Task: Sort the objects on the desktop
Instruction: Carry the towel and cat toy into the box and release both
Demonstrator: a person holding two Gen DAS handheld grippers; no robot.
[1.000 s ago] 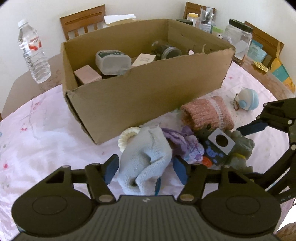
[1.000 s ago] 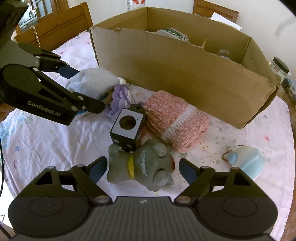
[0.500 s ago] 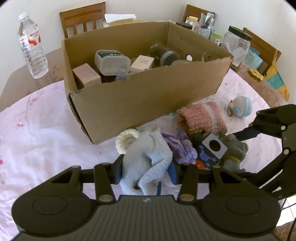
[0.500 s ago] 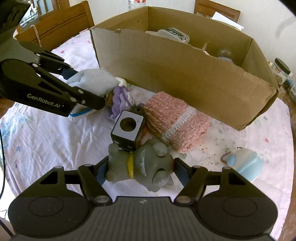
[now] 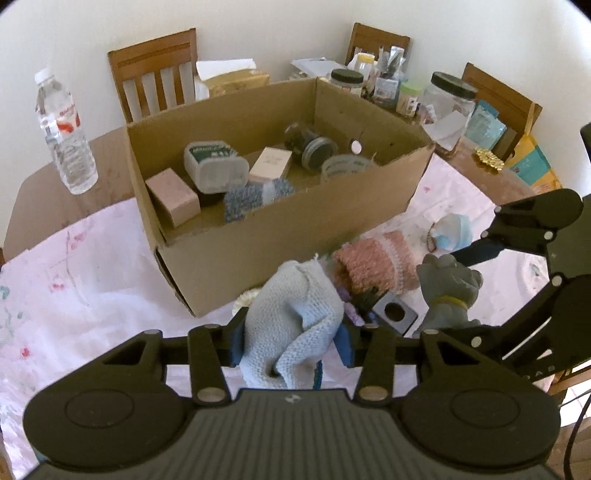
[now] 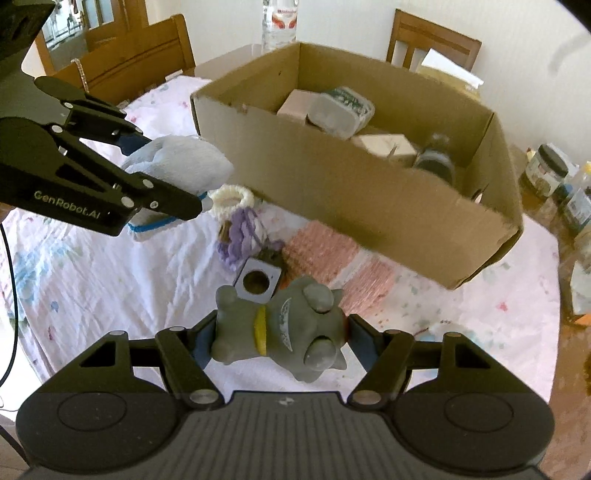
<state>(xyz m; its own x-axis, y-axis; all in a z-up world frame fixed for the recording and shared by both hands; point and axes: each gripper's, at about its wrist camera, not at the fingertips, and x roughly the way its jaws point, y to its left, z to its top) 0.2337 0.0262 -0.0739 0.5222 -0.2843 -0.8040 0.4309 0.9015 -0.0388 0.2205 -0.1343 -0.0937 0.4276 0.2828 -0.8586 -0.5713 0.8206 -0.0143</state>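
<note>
White wall (image 5: 277,33), wooden chairs (image 5: 155,70), daylight.

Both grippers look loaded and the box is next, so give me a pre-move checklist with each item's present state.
1. Left gripper shut on the blue knit cloth: ok.
2. Right gripper shut on the grey toy: ok.
3. Cloth hangs free of the purple knit piece: cannot tell.
4. Toy clear of the black cube: cannot tell.
5. Cardboard box open on top: ok.
6. Free floor in the box for both items: cannot tell.
</note>
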